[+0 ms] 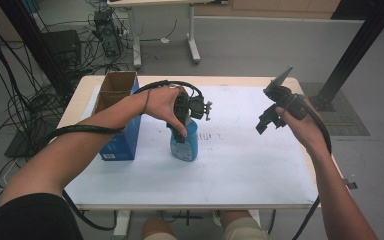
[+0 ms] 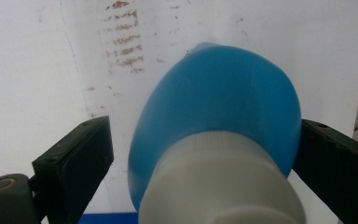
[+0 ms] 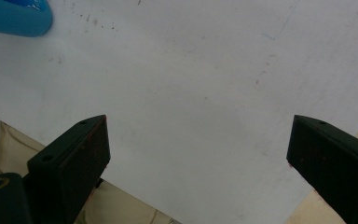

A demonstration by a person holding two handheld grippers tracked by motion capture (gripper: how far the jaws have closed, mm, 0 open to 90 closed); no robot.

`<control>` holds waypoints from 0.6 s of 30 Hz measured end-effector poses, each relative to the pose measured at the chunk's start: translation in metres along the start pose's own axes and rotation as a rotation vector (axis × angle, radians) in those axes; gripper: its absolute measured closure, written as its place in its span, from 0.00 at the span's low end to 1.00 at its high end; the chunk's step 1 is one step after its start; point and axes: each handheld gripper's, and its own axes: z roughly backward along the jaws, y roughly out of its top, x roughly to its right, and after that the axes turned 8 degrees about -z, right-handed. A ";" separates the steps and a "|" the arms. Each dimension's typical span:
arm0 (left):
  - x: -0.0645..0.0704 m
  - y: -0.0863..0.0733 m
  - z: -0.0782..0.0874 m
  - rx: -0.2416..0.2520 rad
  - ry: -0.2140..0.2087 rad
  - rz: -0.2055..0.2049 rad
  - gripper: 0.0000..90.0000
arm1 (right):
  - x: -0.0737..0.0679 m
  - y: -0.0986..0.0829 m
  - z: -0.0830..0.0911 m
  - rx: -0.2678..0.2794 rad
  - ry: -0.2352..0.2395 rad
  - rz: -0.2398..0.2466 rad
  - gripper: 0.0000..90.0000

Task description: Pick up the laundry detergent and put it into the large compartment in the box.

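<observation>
- The blue bottle (image 1: 185, 142) stands upright on the white sheet that covers the tabletop (image 1: 240, 170), just beside a blue carton (image 1: 122, 140) to its left.
- In the left gripper view we see its white cap (image 2: 221, 179) and rounded blue shoulder (image 2: 223, 98); the plastic looks smooth and glossy, so we judge it slippery, fairly stiff, and perhaps heavy if it is full.
- We would take hold at the neck just under the cap, where the ribbed white collar offers more bite than the bulging body.
- The left tongs (image 1: 182, 117) hang over the bottle's top, jaws spread to either side of it; the right jaw looks close to the blue wall, yet we cannot tell whether it touches.
- The right tongs (image 1: 270, 117) hover well apart from the bottle over bare sheet, jaws wide open and holding nothing.
- The hand hides the bottle's top in the high view, any label is unreadable, and how full the bottle is stays unknown.
- An open cardboard box (image 1: 116, 86) sits behind the carton; its inside is in shadow.
</observation>
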 end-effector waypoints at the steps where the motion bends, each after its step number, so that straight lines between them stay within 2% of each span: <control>1: 0.000 0.000 0.000 -0.003 0.001 -0.002 0.08 | 0.000 0.000 0.000 -0.001 0.001 0.000 0.07; 6: 0.002 0.000 -0.002 0.003 0.004 -0.003 0.13 | 0.000 0.000 0.000 0.000 -0.001 0.000 0.07; 12: 0.001 0.001 -0.005 -0.008 0.008 -0.010 0.24 | 0.000 0.001 -0.001 -0.006 -0.001 0.000 0.07; 18: -0.001 -0.002 -0.006 0.007 0.005 -0.012 0.34 | 0.001 0.001 -0.001 -0.006 -0.001 -0.004 0.07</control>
